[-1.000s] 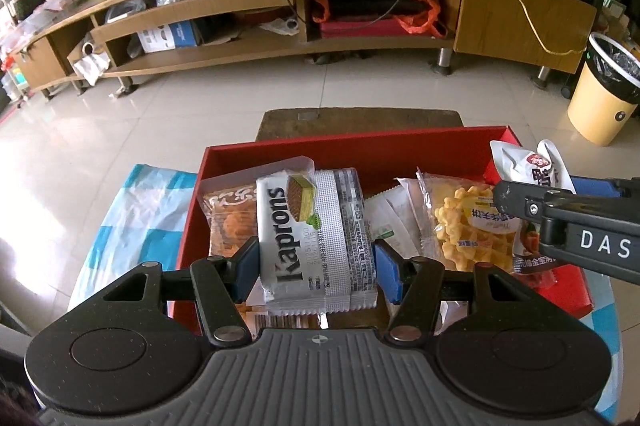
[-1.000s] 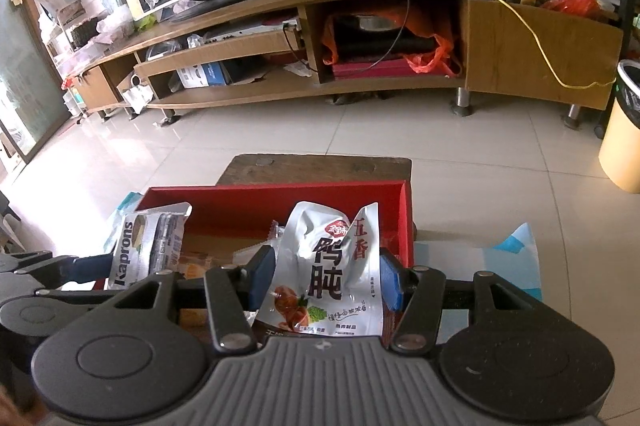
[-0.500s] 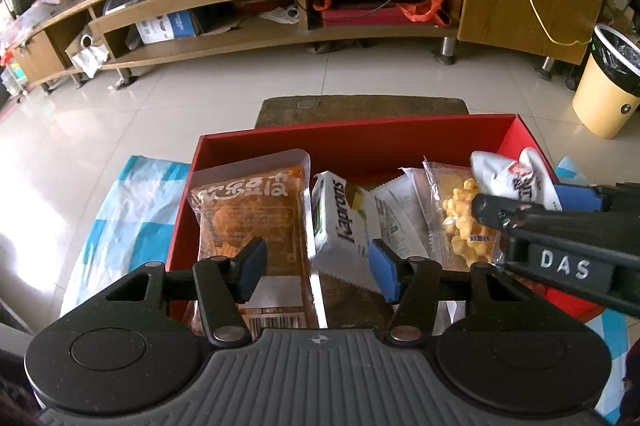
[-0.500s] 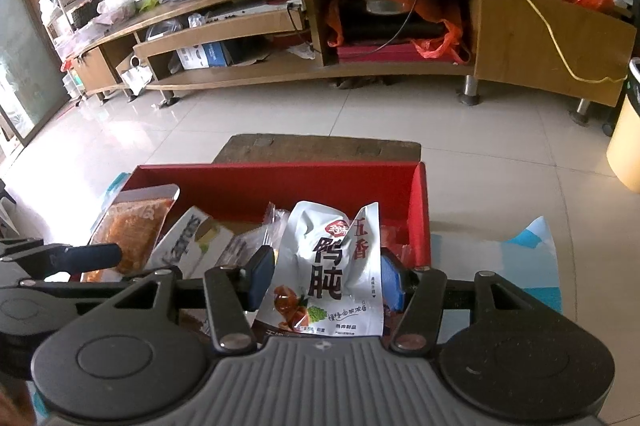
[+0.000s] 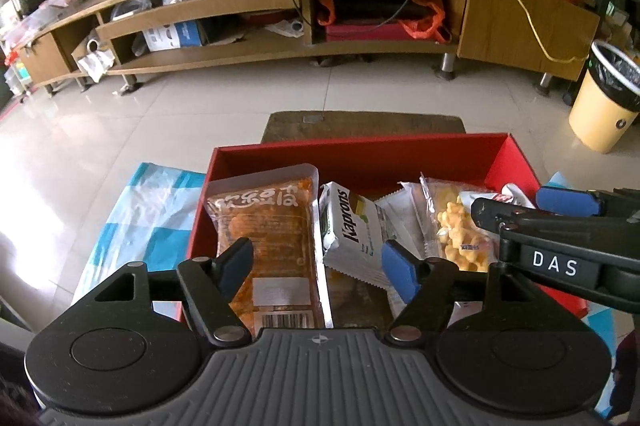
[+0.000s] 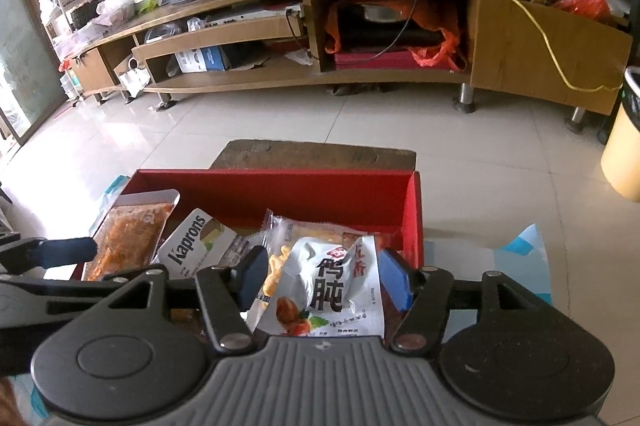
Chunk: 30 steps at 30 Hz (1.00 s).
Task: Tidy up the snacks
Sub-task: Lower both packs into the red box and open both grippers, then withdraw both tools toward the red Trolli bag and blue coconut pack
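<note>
A red box (image 5: 360, 153) (image 6: 280, 181) holds several snack packs. An orange pack (image 5: 268, 238) (image 6: 128, 238) lies at its left. A white Kaprons wafer pack (image 5: 352, 230) (image 6: 196, 242) leans beside it, then a yellow corn-puff pack (image 5: 456, 230) (image 6: 280, 258). My left gripper (image 5: 318, 266) is open and empty above the orange and Kaprons packs. My right gripper (image 6: 320, 278) is open, with a white duck-gizzard pouch (image 6: 332, 290) lying loose between its fingers in the box's right end.
The box stands on a blue-and-white checked cloth (image 5: 140, 218) (image 6: 520, 258), with a brown stool (image 5: 360, 123) behind it. A long wooden TV cabinet (image 5: 320, 5) runs along the back. A yellow bin (image 5: 604, 97) stands on the tiled floor at right.
My left gripper let go of the Kaprons pack, which now leans in the box, and opened wider. My right gripper opened and the white pouch dropped into the box's right end.
</note>
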Motion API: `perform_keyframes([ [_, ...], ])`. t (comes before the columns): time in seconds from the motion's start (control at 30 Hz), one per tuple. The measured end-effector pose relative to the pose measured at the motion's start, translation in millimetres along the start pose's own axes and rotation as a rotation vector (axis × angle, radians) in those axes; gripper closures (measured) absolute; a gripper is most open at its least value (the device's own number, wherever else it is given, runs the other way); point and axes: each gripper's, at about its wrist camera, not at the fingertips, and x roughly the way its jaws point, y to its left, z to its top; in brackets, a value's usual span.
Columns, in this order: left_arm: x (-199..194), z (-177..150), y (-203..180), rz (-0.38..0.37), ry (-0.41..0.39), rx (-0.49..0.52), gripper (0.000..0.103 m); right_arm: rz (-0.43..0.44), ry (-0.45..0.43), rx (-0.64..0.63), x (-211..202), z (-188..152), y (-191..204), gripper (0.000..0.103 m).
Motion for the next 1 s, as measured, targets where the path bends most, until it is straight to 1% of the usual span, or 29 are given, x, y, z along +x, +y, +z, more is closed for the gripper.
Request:
perform_keyframes([
  [0.17,-12.2,-1.3,5.3,0.001,-0.018,-0.012,0.023,-0.002,-0.006,-0.009,-7.1,-0.7,2.3,0.041],
  [0.43,-19.9,-8.0,11.1,0.006,-0.015,-0.02,0.021,-0.01,-0.008,-0.015,-17.0,-1.2,-0.2,0.041],
  [0.6,-27.7,-19.7,25.1,0.01,0.003,-0.033,0.021,0.026,-0.017,-0.059,-28.9,-3.9,8.1,0.041],
  [0.63,-30.4,-21.7,30.2,0.009,0.006,-0.043,0.02,0.042,-0.019,-0.076,-32.3,-4.8,11.5,0.041],
  [0.7,-37.5,-26.4,42.3,0.011,0.004,-0.06,0.019,0.104,-0.02,-0.125,-41.4,-8.4,20.9,0.041],
  [0.83,-50.7,-35.8,65.1,0.014,0.003,-0.077,0.017,0.268,0.026,-0.249,-59.0,-23.6,45.6,0.041],
  [0.9,-56.4,-42.5,75.5,0.013,0.007,-0.089,0.017,0.333,0.07,-0.321,-62.1,-34.9,59.4,0.041],
  [1.0,-62.5,-52.7,86.7,-0.002,0.018,-0.088,0.016,0.401,0.148,-0.402,-56.1,-53.9,78.6,0.041],
])
